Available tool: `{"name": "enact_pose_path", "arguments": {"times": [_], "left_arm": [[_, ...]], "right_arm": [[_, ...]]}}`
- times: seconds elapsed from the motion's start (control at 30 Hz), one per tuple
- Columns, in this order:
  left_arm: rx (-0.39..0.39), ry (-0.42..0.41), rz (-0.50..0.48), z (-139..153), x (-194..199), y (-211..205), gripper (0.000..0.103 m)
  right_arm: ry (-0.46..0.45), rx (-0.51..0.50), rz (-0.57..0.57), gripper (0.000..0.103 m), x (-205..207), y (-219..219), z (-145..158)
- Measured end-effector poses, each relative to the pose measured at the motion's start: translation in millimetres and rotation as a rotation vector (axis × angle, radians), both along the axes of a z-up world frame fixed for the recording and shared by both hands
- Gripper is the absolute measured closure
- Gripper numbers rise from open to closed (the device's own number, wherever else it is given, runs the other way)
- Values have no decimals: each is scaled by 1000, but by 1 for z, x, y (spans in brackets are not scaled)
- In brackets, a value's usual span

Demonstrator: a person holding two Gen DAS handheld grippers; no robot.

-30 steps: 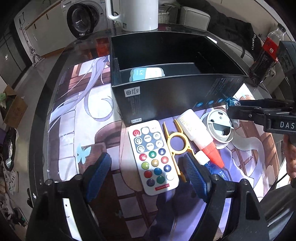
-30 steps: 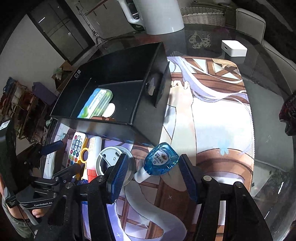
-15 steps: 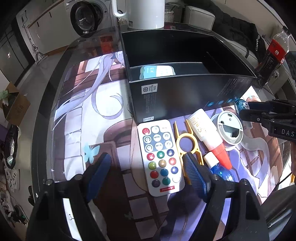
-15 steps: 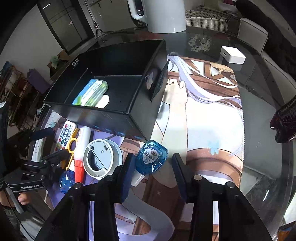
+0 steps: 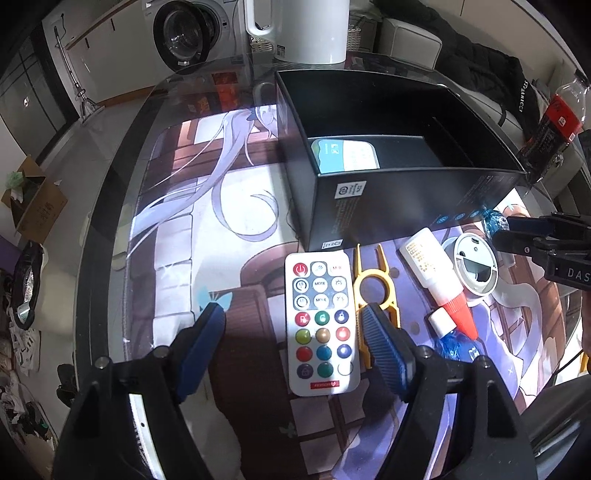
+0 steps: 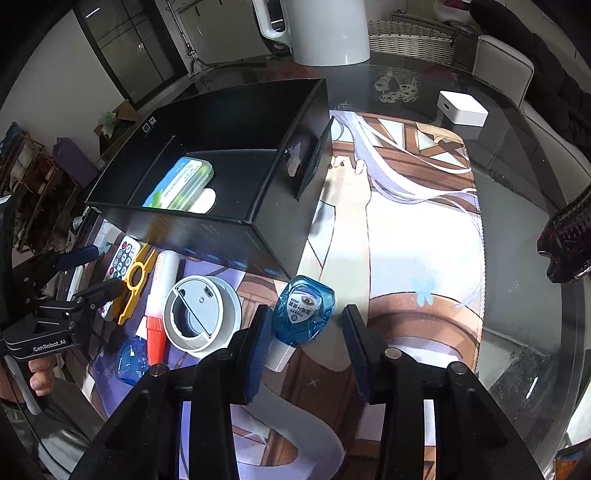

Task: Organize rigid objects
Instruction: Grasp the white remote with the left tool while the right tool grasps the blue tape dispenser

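Observation:
A white remote with coloured buttons (image 5: 320, 325) lies on the printed mat between the open fingers of my left gripper (image 5: 295, 325). Beside it lie a yellow plastic tool (image 5: 373, 284), a white glue bottle with a red tip (image 5: 439, 280), a white round device (image 5: 474, 267) and a blue bottle (image 5: 456, 347). My right gripper (image 6: 304, 332) is open around another blue bottle with a white cap (image 6: 303, 310); the left pad is near it, the right pad apart. The black box (image 6: 221, 229) holds a green-blue case (image 6: 181, 184).
A white kettle (image 6: 325, 29) stands behind the box. A small white cube (image 6: 461, 110) sits at the back right. A dark drink bottle (image 5: 554, 125) stands right of the box. The glass table's edge (image 5: 103, 206) runs left of the mat.
My left gripper has shifted so the remote now lies between its fingers. My right gripper has closed in around the blue bottle, fingers narrower than a second ago.

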State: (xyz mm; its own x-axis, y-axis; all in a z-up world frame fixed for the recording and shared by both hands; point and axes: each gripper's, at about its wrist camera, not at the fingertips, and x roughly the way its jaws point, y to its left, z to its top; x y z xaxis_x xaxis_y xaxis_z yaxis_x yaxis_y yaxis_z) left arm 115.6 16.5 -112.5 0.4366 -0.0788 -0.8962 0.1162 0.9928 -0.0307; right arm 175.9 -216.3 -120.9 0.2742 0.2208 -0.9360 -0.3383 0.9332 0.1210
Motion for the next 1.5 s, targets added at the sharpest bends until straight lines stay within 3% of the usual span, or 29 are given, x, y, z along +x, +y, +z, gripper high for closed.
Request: {"name": "enact_pose_path", "arguments": {"times": [0.2, 0.37, 0.83, 0.9, 0.97, 1.03, 1.3, 1.4, 1.5], "left_arm": [[-9, -32, 17, 11, 2, 4, 26], [-4, 0, 40, -1, 12, 10, 26], [23, 9, -16, -7, 12, -14, 28], [3, 13, -22, -6, 11, -14, 37], [4, 8, -40, -3, 8, -16, 59], [4, 13, -51, -1, 6, -17, 65], [-9, 32, -59, 0, -13, -16, 65], [-4, 38, -73, -1, -20, -18, 48], [13, 29, -87, -2, -25, -18, 46]], "right_arm": [[3, 9, -2, 62, -1, -2, 1], [0, 5, -2, 62, -2, -2, 2], [5, 12, -3, 62, -2, -1, 3], [11, 25, 2, 62, -4, 0, 3], [14, 26, 19, 65, -5, 4, 3], [5, -3, 33, 71, -9, 8, 3], [8, -50, 94, 75, -32, 23, 4], [1, -75, 92, 74, -38, 27, 2], [-11, -86, 91, 73, -39, 32, 0]]}}
